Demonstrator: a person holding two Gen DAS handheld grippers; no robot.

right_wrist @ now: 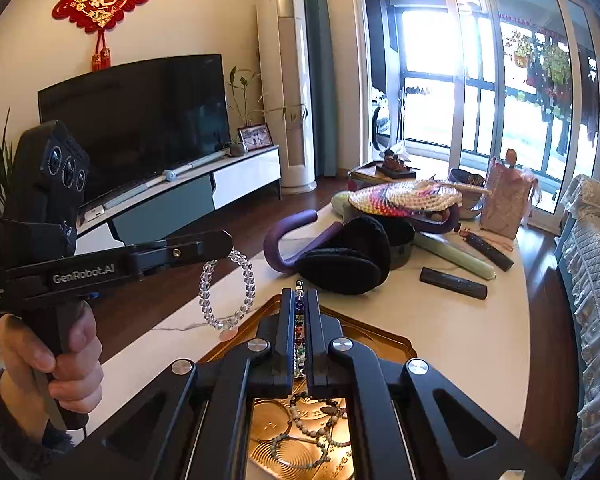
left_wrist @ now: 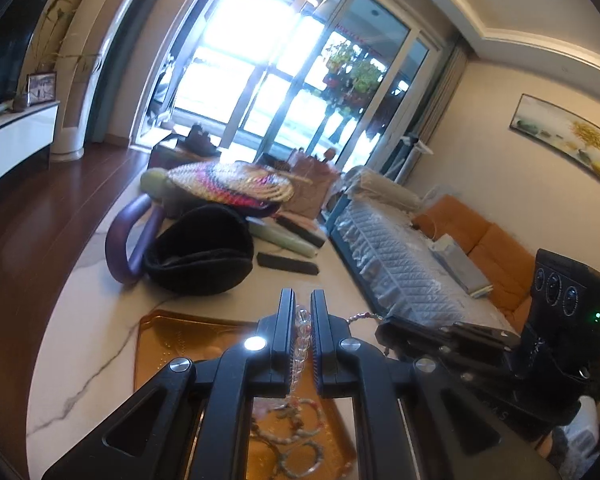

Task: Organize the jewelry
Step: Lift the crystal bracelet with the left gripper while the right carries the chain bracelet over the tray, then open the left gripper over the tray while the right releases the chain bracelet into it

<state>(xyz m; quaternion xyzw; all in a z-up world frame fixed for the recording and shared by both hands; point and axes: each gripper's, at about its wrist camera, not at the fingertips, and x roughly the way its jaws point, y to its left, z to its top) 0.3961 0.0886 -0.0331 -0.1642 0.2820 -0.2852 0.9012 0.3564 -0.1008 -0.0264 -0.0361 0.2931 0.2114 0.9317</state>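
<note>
The left tongs point(left_wrist: 301, 320) are clamped on a clear bead bracelet point(right_wrist: 227, 292), which hangs free as an open loop above the tabletop point(right_wrist: 440, 320), probably lifted so it untangles from the rest. The right tongs point(right_wrist: 299, 304) are clamped on a multicolored bead strand point(right_wrist: 299, 320), raised over the gold tray point(right_wrist: 380, 340). More bracelets point(right_wrist: 312, 424) lie heaped in the tray below both tools. Holding one piece in each tool, apart from the other, looks meant to separate them before laying each out neatly.
</note>
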